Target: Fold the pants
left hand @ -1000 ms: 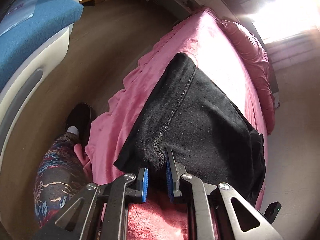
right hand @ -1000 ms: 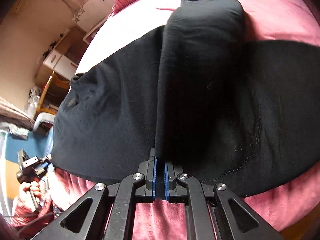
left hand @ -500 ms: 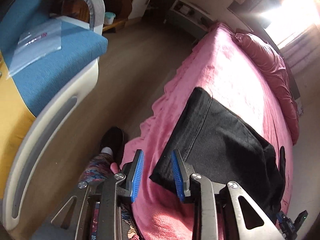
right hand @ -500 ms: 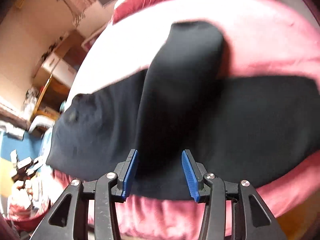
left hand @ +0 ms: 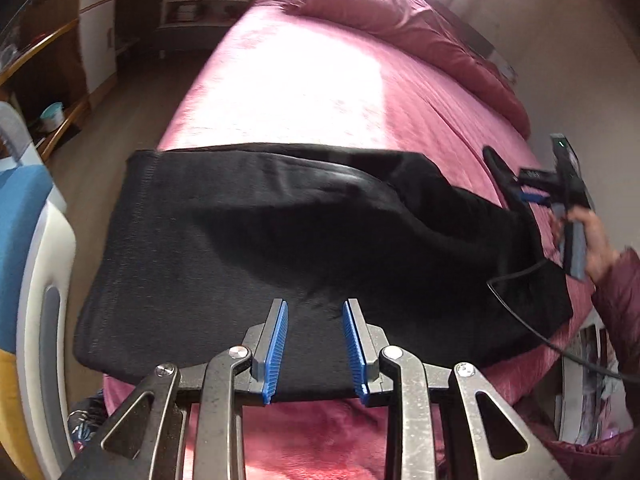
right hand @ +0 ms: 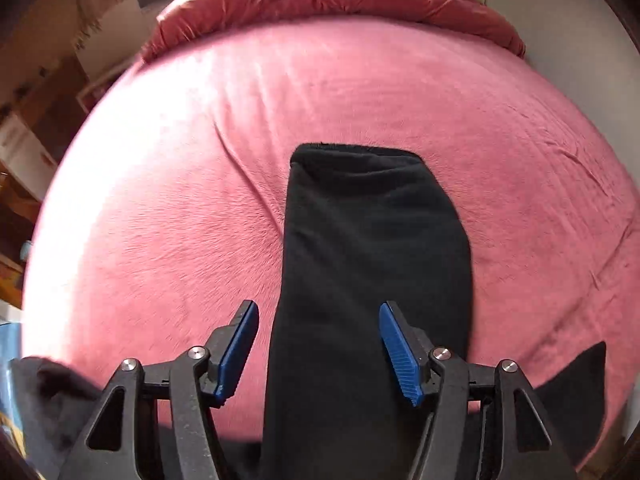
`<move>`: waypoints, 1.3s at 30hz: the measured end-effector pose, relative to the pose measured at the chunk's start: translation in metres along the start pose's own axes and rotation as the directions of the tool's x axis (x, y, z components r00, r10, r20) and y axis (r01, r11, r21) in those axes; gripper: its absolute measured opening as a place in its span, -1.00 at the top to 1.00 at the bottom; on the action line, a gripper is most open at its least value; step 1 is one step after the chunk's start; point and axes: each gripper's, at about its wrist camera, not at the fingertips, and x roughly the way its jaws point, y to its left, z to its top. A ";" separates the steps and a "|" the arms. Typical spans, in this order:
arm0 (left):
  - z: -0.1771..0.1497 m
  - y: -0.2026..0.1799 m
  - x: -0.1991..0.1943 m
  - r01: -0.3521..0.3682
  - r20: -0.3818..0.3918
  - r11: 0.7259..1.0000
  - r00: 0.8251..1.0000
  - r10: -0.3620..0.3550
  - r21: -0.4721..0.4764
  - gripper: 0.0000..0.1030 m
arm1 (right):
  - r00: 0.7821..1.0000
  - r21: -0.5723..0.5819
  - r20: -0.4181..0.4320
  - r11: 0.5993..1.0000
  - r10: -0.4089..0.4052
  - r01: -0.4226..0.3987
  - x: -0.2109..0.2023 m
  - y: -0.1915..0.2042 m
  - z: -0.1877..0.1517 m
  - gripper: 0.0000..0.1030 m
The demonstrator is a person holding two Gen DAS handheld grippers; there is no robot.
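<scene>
Already partly folded, the black pants [left hand: 256, 248] lie on the pink bed [left hand: 320, 92] just ahead of the released left hand-held gripper [left hand: 314, 344] and right hand-held gripper [right hand: 320, 354]; further folds likely remain.

Both grippers have dark metal linkages with silver screws and ribbed blue pads [left hand: 276, 344]. The right hand [left hand: 598, 246] shows bare skin, a maroon quilted sleeve [left hand: 622, 300] and a black cable [left hand: 532, 328].
</scene>
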 end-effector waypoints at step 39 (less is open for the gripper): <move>-0.018 -0.119 0.058 0.116 -0.193 0.931 0.980 -0.051 0.346 0.42 | 0.905 0.767 0.388 0.483 0.175 -0.422 -0.085 -0.342 -0.285 0.40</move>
